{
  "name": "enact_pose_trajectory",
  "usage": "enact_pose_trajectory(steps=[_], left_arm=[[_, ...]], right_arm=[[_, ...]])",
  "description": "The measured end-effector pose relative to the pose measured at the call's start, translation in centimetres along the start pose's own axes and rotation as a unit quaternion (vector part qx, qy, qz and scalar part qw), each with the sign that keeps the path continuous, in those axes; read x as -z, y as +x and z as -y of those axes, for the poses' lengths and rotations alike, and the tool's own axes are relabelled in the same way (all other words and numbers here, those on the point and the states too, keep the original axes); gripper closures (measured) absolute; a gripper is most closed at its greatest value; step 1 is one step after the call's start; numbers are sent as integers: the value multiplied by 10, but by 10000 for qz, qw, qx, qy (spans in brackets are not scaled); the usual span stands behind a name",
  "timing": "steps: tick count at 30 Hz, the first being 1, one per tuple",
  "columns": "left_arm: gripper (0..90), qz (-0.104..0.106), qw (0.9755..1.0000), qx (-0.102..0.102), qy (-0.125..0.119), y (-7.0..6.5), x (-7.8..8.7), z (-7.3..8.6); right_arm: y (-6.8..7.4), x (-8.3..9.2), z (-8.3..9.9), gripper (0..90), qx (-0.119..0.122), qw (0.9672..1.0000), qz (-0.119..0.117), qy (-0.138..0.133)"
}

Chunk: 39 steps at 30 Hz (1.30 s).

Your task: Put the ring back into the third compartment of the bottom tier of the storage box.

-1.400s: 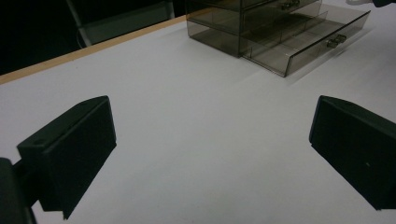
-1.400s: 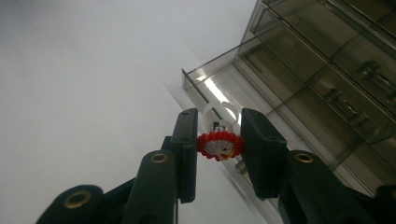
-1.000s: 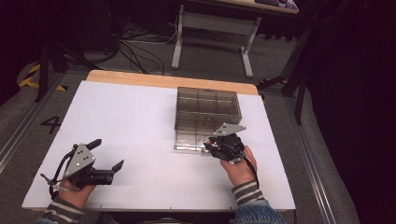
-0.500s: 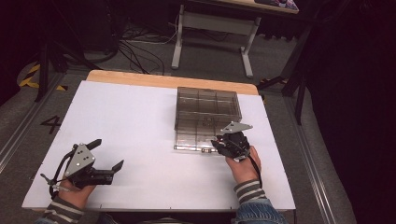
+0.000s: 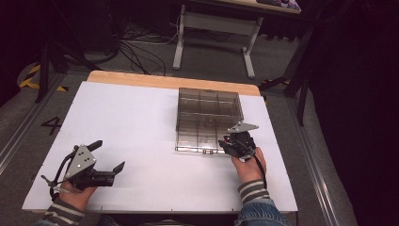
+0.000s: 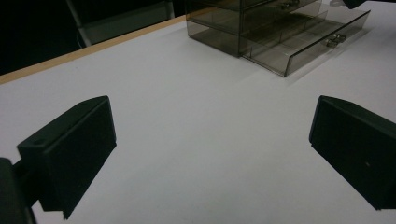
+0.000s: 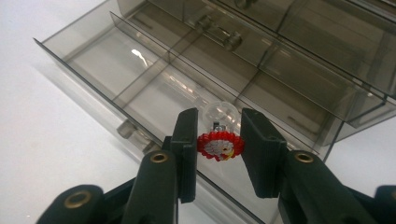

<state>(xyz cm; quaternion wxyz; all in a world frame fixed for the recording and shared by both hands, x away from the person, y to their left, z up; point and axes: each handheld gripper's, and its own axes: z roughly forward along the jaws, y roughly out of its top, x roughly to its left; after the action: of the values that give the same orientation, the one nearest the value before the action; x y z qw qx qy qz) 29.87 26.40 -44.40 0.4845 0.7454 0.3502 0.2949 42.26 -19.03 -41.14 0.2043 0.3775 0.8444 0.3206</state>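
The jaws of the right gripper (image 7: 218, 154) pinch a small round red-rimmed badge (image 7: 220, 145) with a white eagle head on it, one pad at its nine o'clock edge and one at its three o'clock edge. The badge hangs over the pulled-out bottom drawer (image 7: 154, 93) of a smoky clear plastic drawer organizer (image 5: 209, 113), above the drawer's front wall and one of its compartments. In the high view the right gripper (image 5: 234, 142) sits at the organizer's five o'clock corner, on the right of the white surface (image 5: 136, 122). The jaws of the left gripper (image 6: 210, 154) stand spread wide with nothing between them, low over the surface toward its seven o'clock corner, well apart from the organizer.
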Motion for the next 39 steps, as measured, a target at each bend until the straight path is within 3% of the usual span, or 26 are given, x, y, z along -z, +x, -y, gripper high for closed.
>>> enact_pose_trajectory(steps=[19, 30, 32, 39], left_arm=[[12, 12, 10000, 36, 27, -1, -1, 0], [13, 37, 9999, 95, 26, -1, -3, 0], [13, 0, 10000, -5, 47, -1, -3, 0], [12, -8, 10000, -4, 37, 0, -2, 0]], right_arm=[[-10, -11, 4, 678, -96, 9994, 241, 215], [-17, -19, 6, 678, -195, 9989, 255, 353], [-17, -20, 7, 678, -200, 9987, 256, 382], [-19, -24, 7, 677, -209, 9984, 230, 464]])
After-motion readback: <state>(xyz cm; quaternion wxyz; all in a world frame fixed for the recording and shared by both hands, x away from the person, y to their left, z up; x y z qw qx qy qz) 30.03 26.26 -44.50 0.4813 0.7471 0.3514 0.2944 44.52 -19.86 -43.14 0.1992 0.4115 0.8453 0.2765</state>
